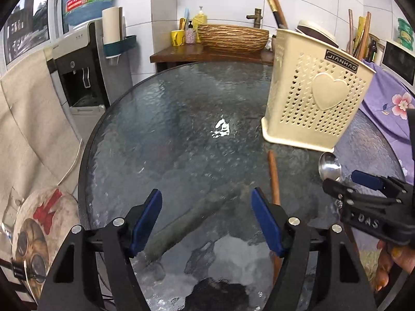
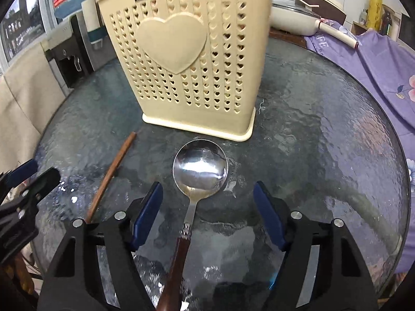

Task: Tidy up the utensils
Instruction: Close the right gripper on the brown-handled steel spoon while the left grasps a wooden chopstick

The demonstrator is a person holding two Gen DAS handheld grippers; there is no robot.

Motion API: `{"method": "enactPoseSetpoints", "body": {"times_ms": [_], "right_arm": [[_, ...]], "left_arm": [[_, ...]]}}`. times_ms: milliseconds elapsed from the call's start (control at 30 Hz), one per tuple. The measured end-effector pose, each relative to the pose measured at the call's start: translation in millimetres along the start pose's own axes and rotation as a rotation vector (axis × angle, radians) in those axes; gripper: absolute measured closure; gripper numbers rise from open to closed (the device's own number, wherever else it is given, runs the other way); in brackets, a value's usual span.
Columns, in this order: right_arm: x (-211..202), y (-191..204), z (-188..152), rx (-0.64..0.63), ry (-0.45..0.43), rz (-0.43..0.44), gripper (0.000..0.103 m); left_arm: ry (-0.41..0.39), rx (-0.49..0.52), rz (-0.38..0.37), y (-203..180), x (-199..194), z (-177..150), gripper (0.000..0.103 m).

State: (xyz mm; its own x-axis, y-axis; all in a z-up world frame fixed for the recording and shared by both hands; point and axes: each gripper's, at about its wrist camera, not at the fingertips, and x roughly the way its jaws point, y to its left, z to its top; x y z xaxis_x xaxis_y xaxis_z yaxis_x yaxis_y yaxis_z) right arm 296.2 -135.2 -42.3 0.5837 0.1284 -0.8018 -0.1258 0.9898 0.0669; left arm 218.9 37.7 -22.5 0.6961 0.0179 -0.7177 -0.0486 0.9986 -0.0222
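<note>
Straddling the spoon [image 2: 199, 171], right gripper [image 2: 207, 215] sits with both blue pads spread wide either side of the neck and handle, nothing pinched; looks lined up for a grab at the thin neck, where the metal meets the brown handle. Spoon lies flat on the glass table [image 2: 324, 140], bowl up, bowl tip just in front of the cream holder [image 2: 192, 59]. Holder stands upright, perforated face with the heart toward the camera, top open, so it is probably the drop target. Brown chopstick [image 2: 111, 173] lies flat, front-left of the holder, near the spoon but apart from it.

Left gripper [image 1: 207, 223] is wide too, nothing between the pads, hanging over bare glass left of the chopstick [image 1: 273, 178]; likely positioned to take it. From that side the holder [image 1: 311, 90] is ahead and right, the spoon bowl [image 1: 330, 167] just beside its base, right gripper [image 1: 345, 181] over it.
</note>
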Motion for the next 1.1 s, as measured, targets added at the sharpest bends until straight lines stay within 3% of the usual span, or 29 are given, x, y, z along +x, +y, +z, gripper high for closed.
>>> {"method": "enactPoseSetpoints", "body": {"times_ms": [167, 333, 633, 833, 1100], "right_arm": [[8.7, 7.5, 6.8, -0.014, 0.005, -0.023, 0.037], [12.3, 9.8, 11.3, -0.039, -0.004, -0.031, 0.055], [2.9, -9.6, 10.2, -0.011, -0.023, 0.014, 0.055], [-8.5, -24.0, 8.0, 0.005, -0.043, 0.019, 0.055], [-17.7, -28.3, 5.1, 0.009, -0.057, 0.031, 0.055]], "left_arm": [[0.014, 0.010, -0.010, -0.5, 1.4, -3.7, 0.034], [0.024, 0.034, -0.039, -9.6, 2.1, -4.2, 0.035], [0.060, 0.128, -0.098, -43.6, 14.9, 0.8, 0.040], [0.114, 0.197, -0.119, -63.0, 38.4, 13.1, 0.054], [0.153, 0.217, -0.133, -74.5, 54.3, 24.9, 0.070]]}}
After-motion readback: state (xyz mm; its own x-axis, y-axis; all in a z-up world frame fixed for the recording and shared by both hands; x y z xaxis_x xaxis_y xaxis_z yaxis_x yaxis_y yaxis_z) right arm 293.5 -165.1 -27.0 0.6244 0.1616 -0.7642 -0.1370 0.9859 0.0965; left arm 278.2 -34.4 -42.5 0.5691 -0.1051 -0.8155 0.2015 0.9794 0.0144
